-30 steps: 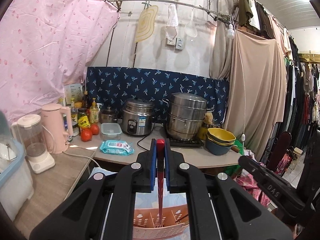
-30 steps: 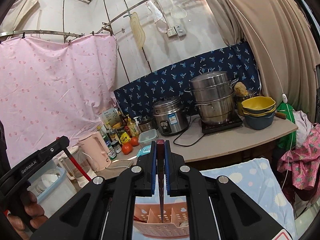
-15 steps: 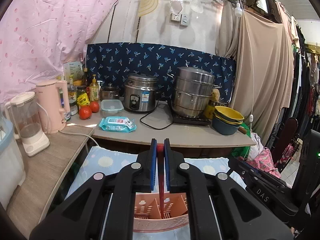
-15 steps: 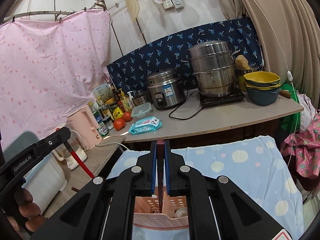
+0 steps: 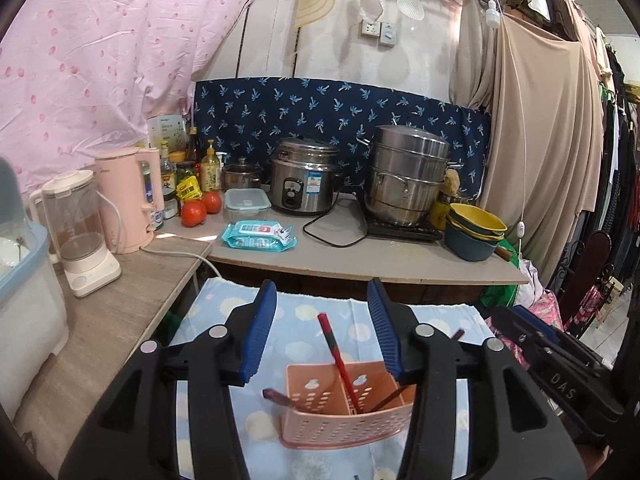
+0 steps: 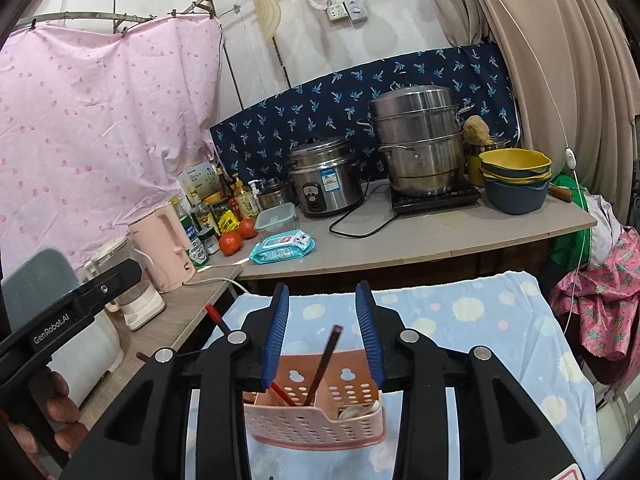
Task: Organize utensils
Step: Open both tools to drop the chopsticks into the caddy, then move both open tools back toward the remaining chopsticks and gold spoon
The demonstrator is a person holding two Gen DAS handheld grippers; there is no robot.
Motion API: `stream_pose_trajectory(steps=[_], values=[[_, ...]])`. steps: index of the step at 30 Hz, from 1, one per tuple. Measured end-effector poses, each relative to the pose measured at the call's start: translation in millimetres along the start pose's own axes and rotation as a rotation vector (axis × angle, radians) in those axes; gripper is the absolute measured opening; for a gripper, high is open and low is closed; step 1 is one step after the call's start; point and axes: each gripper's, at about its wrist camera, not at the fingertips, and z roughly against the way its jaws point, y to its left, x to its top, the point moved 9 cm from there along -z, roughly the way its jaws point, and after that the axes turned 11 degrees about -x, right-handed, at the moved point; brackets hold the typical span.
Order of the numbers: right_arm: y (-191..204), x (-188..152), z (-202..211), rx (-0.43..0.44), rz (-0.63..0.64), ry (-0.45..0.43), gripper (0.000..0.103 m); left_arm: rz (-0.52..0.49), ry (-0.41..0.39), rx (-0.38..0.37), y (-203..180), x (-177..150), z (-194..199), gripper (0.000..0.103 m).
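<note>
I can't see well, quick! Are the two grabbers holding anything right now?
Left gripper: open, holding nothing; a red chopstick stands loose in the pink basket.
Right gripper: open, holding nothing.

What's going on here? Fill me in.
A person with a handheld gripper in each hand is sorting utensils into a pink slotted caddy on a blue patterned cloth. The left gripper and right gripper both hang open above the caddy, holding nothing. A red chopstick leans in one compartment, and a darker chopstick stands in the caddy too. Neither gripper touches them.
</note>
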Motion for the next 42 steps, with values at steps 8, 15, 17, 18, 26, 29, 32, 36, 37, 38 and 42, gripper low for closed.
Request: stream_pose_trajectory(steps=[8,15,17,18,26,29,32,36,37,38,42], values=[[-8,-27,27,0.021,-0.021,0.032,0.036,-0.012,0.055,0.023,5,-35,26,0.045],[-12,-76,53,0.024,-0.005,0.095,0.036,-0.023,0.137,0.034,3,-82,49,0.045],[-11,-91,61,0.025,0.003,0.112,0.036,-0.021,0.165,0.033,1,-98,53,0.045],[-11,-99,65,0.025,0.006,0.121,0.036,-0.024,0.182,0.04,0,-108,55,0.045],[-14,-163,89,-0.015,0.049,0.19,0.036,-0.041,0.278,0.046,-8,-173,72,0.045],[-13,-187,99,-0.022,0.073,0.218,0.036,-0.042,0.316,0.049,-9,-193,76,0.045],[-11,-206,107,-0.036,0.105,0.232,0.036,-0.024,0.341,0.054,-7,-210,82,0.045],[-10,-230,116,-0.04,0.117,0.26,0.036,-0.015,0.363,0.075,-2,-229,91,0.045],[-10,-235,118,-0.046,0.124,0.263,0.036,-0.014,0.367,0.083,-1,-233,93,0.045],[-10,-241,121,-0.054,0.131,0.264,0.036,-0.009,0.373,0.09,0,-238,95,0.045],[-12,-264,128,-0.076,0.153,0.287,0.036,0.029,0.411,0.093,6,-261,101,0.045]])
